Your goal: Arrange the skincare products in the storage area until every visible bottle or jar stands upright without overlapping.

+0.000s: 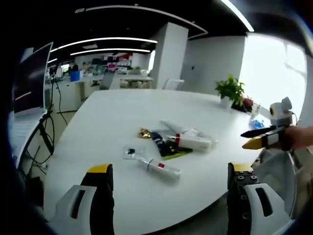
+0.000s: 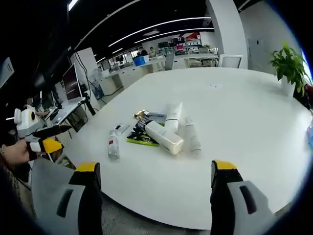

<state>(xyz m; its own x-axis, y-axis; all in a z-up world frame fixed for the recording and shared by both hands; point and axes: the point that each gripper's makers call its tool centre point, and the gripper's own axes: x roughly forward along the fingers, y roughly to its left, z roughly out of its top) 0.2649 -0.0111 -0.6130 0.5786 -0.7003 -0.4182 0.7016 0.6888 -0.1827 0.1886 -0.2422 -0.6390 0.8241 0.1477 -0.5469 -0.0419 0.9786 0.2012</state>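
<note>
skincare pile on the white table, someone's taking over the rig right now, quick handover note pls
Left gripper: open, empty, hovering short of the table edge.
Right gripper: open, empty, also short of the edge.
White table: all products lie flat near the middle. White tubes overlap each other and the dark sachets; a slim red-labelled bottle lies apart from the pile.
Done: nothing stands upright yet.
Left: separate the pile, stand each bottle or tube upright, none overlapping.

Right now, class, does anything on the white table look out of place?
Yes. The skincare tubes and a small bottle all lie on their sides, heaped over flat sachets mid-table, some overlapping. None stands upright. Both grippers are open and empty.
</note>
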